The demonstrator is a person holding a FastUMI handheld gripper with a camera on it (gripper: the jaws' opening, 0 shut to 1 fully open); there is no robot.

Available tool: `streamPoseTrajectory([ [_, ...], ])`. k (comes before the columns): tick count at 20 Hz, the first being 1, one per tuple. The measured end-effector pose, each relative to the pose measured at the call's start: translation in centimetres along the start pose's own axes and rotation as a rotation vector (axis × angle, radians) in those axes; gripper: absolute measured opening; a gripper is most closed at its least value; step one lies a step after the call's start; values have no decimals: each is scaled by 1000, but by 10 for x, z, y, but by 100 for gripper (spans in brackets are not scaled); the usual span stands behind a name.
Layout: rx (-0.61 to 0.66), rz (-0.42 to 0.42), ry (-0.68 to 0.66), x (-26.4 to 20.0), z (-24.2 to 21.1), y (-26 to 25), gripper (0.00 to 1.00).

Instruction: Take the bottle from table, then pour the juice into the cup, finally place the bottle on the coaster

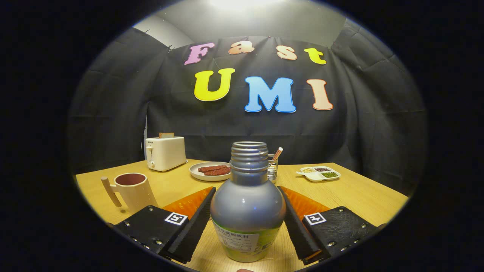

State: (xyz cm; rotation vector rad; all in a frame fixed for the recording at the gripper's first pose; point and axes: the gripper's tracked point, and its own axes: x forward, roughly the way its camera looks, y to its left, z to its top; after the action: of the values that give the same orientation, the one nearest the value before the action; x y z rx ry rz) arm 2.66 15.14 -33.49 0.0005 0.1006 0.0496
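Observation:
An uncapped bottle (pixel 247 204) of grey juice with a green-and-white label stands upright between my fingers. My gripper (pixel 246 190) is shut on it, one finger (pixel 193 226) pressing its left shoulder and the other its right. An orange coaster (pixel 189 202) lies on the table just behind the bottle and partly under the fingers. The cream cup (pixel 132 190), with a dark inside and a wooden handle, stands to the left, beyond the left finger. I cannot tell whether the bottle's base rests on the table.
On the wooden table (pixel 359 196), a white toaster (pixel 165 152) holding a slice of bread sits at the far left. A plate of sausages (pixel 210 170) is beyond the bottle, a glass holder (pixel 273 166) just right of its neck, and a divided dish (pixel 318 173) far right.

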Motion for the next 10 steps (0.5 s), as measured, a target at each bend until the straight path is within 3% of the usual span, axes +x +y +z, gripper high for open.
streamPoseTrajectory([
  [4,23,-21,21,6,-11,-5,97],
  [6,29,-24,24,9,-10,-3,91],
  [7,18,-12,25,12,-10,0,84],
  [10,-75,6,6,16,8,8,83],
])
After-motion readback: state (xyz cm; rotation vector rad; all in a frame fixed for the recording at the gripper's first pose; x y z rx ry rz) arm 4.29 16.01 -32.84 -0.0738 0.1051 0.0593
